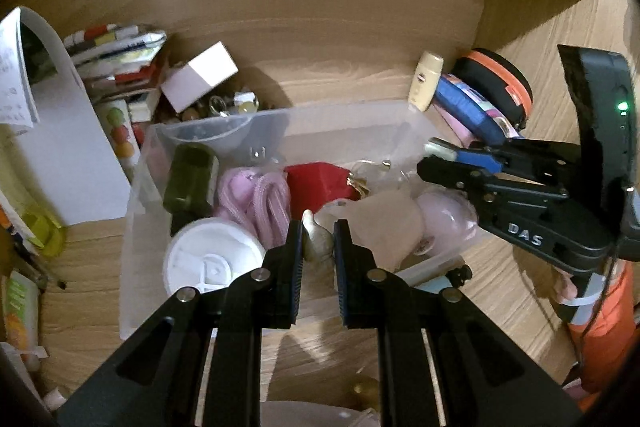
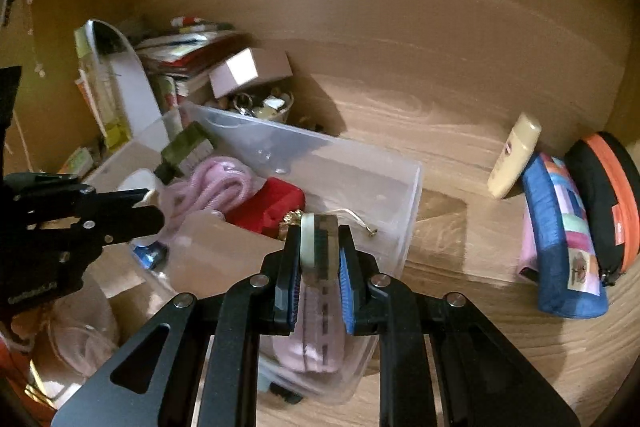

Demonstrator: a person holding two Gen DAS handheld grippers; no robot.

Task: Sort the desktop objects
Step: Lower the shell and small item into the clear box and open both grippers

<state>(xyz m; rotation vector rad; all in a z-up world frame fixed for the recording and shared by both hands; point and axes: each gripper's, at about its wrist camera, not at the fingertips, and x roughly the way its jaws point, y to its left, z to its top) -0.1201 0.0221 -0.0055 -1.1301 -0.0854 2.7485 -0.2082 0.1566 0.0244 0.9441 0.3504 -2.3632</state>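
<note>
Clamping a half-hidden pale strip (image 2: 318, 247), right gripper (image 2: 319, 247) blocks the bin (image 2: 360, 179).

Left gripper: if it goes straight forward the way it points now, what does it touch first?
Probably the small pale figurine lying between the tips of the left gripper, inside the clear plastic bin. Depth is uncertain; the red box lies further along the line.

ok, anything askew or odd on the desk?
Yes. The small white box sits tilted on a bowl of trinkets behind the clear bin. The cream tube stands on its cap, leaning on the back panel.
</note>
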